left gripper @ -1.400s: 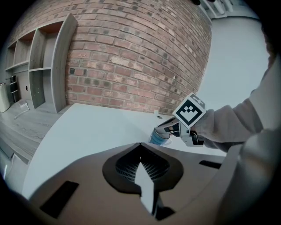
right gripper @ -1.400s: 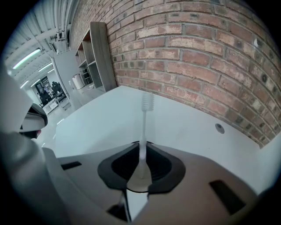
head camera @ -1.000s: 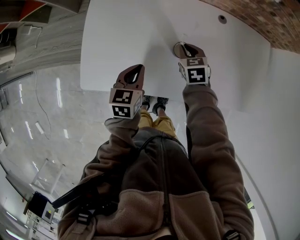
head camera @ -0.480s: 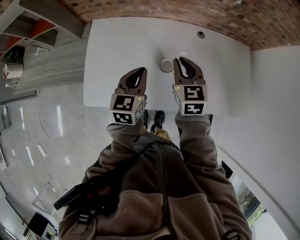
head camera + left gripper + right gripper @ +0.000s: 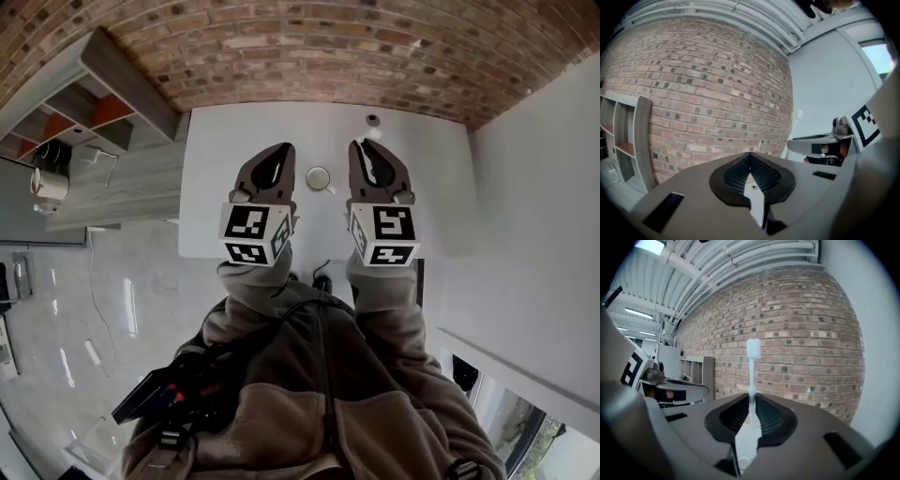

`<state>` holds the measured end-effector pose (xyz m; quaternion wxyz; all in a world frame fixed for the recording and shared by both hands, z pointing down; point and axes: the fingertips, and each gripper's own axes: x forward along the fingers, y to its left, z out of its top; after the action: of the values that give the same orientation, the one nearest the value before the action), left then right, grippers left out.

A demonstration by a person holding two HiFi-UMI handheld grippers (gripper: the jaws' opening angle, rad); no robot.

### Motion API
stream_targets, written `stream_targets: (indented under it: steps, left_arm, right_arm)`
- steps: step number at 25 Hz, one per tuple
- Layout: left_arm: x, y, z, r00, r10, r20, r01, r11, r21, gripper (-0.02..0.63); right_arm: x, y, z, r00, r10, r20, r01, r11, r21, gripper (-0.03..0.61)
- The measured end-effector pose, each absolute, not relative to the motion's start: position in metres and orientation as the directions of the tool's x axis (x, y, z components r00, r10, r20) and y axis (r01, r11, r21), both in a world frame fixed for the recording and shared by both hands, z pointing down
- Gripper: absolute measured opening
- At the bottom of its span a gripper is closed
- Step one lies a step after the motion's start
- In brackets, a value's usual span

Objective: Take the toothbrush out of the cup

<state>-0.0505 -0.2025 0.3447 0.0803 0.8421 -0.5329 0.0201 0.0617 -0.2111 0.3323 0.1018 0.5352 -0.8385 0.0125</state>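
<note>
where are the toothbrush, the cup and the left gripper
toothbrush (image 5: 751, 376), right gripper view, on its thin neck below the bristles
cup (image 5: 319, 169), head view, on its far rim
left gripper (image 5: 750, 157), left gripper view, where its closed tips meet

White counter set against a brick wall, seen from above. A small dark round fitting sits near the counter's rear edge. Grey shelf unit with orange panels stands left; plain white wall right; glossy pale floor below.
</note>
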Motion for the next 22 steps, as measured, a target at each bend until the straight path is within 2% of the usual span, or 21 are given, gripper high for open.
stream_targets:
  steps: [7,22]
  left_arm:
    - [-0.025,-0.204,0.27,0.462,-0.887,-0.013,-0.886,-0.462,0.027,0.003]
    - [-0.02,-0.19,0.205,0.432,-0.889,-0.151,-0.902,-0.428,-0.062,0.003]
  right_arm:
    - [0.079,-0.205,0.259,-0.398,-0.917,0.031,-0.908,0.399,0.131,0.046]
    - [0.094,-0.192,0.2,-0.401,-0.91,-0.106,-0.91,0.382,0.16,0.046]
